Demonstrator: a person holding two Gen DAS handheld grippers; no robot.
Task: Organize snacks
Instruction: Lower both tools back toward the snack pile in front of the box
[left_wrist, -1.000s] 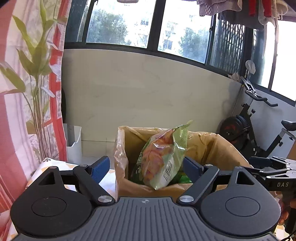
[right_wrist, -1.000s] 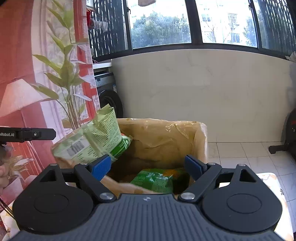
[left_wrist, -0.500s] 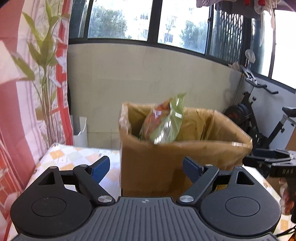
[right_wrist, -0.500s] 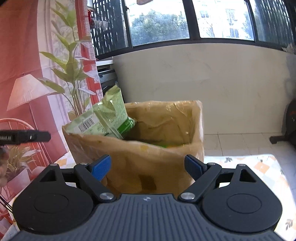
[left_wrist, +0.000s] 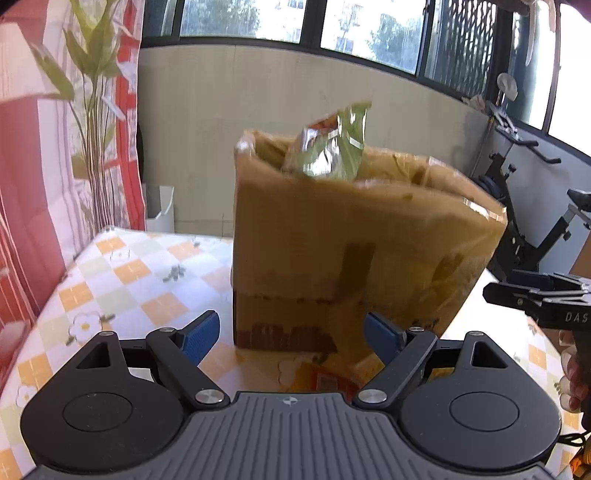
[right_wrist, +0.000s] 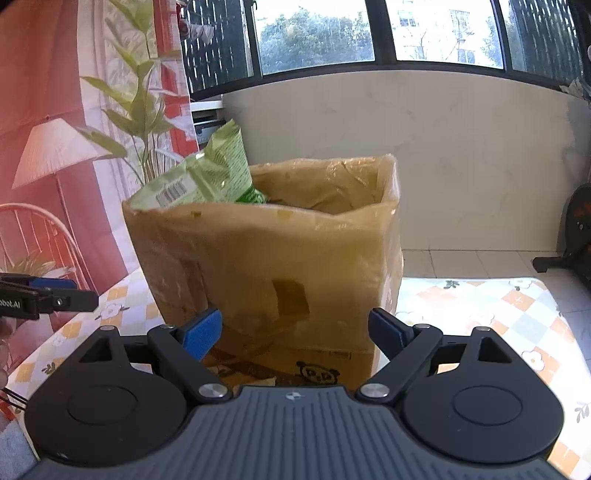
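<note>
Sunlit windows run along the far wall above a pale marble-look panel, with a red curtain printed with leaves (left_wrist: 92, 110) to the left of the left hand-held gripper (left_wrist: 291, 334) and an exercise bike (left_wrist: 524, 206) off to its right. Below lies the surface (left_wrist: 122, 273), covered in a checked cloth with orange squares and small flowers.

Straight ahead of both tools stands a tall cardboard box (left_wrist: 354, 236), open at the top and lined with clear film. A green snack bag (left_wrist: 328, 147) pokes out over the box's rim on its far-left side as the left camera sees it — crinkled, tilted, part orange. From the right hand-held gripper (right_wrist: 295, 332) the same bag (right_wrist: 207, 177) shows its barcode, leaning on the left corner of the box (right_wrist: 280, 258).

Both tools are released, blue pads spread wide with nothing between them; each sits low, near the foot of the box. Just under the left tool's pads, an orange packet (left_wrist: 325, 380) lies on the cloth — blurred, so I cannot tell what it is. The right tool appears at the right edge of the left view, a hand (left_wrist: 576, 380) gripping its handle.
</note>
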